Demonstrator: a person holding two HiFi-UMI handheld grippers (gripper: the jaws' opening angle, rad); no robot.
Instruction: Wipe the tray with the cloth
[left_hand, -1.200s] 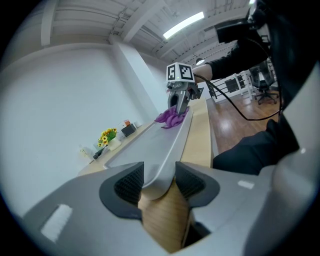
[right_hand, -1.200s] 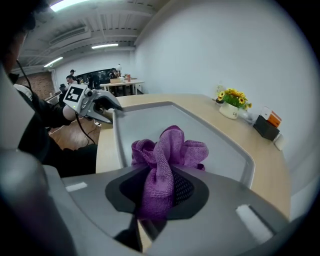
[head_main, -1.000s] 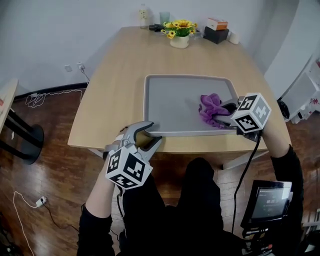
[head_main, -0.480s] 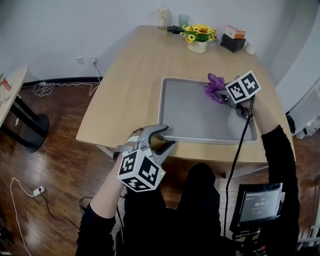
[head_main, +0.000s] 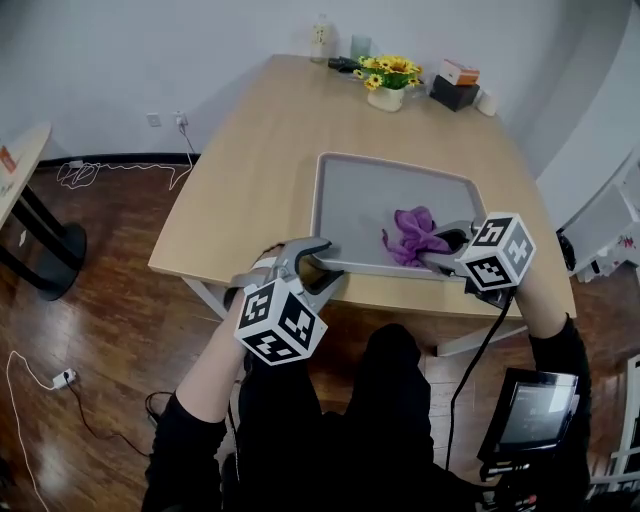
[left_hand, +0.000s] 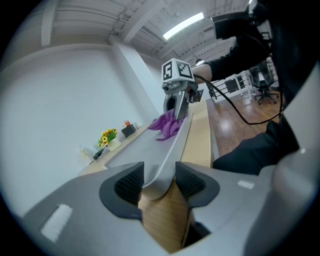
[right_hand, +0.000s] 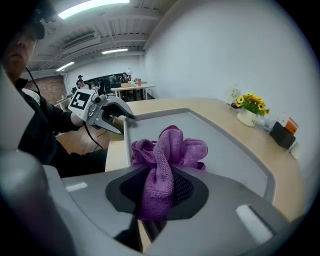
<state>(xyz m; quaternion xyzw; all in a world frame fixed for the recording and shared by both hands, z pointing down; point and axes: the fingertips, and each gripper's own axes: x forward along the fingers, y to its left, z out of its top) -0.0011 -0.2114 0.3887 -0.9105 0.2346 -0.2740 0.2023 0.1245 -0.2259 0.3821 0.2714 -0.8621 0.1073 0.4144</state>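
Left gripper (left_hand: 159, 182) is clamping the near corner rim of the tray (head_main: 372, 190). The jaws are half-closed, with the rim sitting between the pads and the table (head_main: 260, 150) edge just under them.

Right gripper (right_hand: 157, 187) is pinching the purple cloth (right_hand: 167, 147) in narrow jaws. Most of the cloth is bunching ahead of the tips and lying on the tray floor, just inside the near rim.

Risks, as I am judging them:
- The wad is wiping with only a small patch, so streaks are likely being missed.
- A fold may be working loose from the pinch if it drags against the rim.
- The jaw tips may be scraping the tray if they are pressed low.
- If the left grip is slipping, the tray is sliding towards the table edge.
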